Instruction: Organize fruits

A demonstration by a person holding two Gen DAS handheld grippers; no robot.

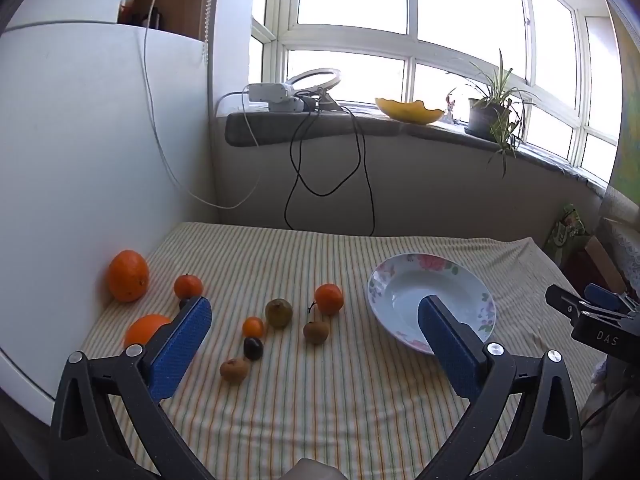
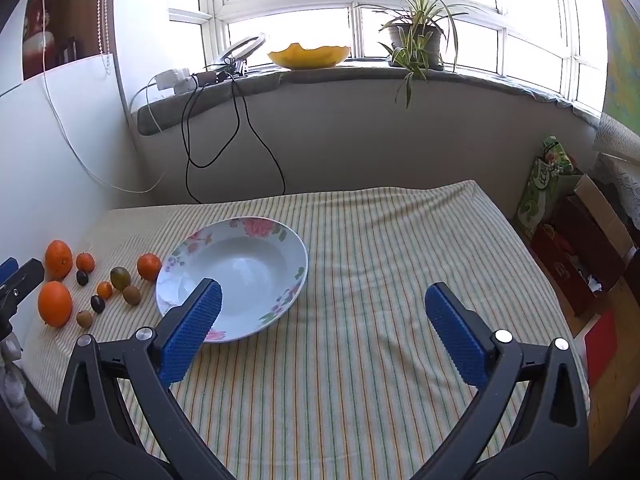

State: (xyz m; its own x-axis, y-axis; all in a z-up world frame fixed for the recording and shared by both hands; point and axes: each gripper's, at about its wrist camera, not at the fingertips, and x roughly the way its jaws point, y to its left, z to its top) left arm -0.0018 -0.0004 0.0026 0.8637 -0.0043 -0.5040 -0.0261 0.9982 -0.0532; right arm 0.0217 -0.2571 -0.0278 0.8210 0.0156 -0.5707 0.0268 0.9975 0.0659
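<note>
Several fruits lie on the striped cloth: a large orange (image 1: 128, 276), a second orange (image 1: 145, 329) partly behind my left finger, a tangerine (image 1: 329, 299), a smaller one (image 1: 188, 286), a green-brown fruit (image 1: 278, 312), small brown fruits (image 1: 316, 332) and a dark plum (image 1: 253, 348). An empty floral plate (image 1: 472, 300) sits to their right; it also shows in the right wrist view (image 2: 288, 240). My left gripper (image 1: 314, 320) is open above the fruits. My right gripper (image 2: 322, 306) is open and empty beside the plate.
A white panel (image 1: 80, 140) borders the table's left side. Cables (image 1: 320, 160) hang from the windowsill, which holds a yellow bowl (image 1: 408, 110) and a potted plant (image 1: 492, 114). Boxes (image 2: 568, 240) stand on the floor off the table's right edge.
</note>
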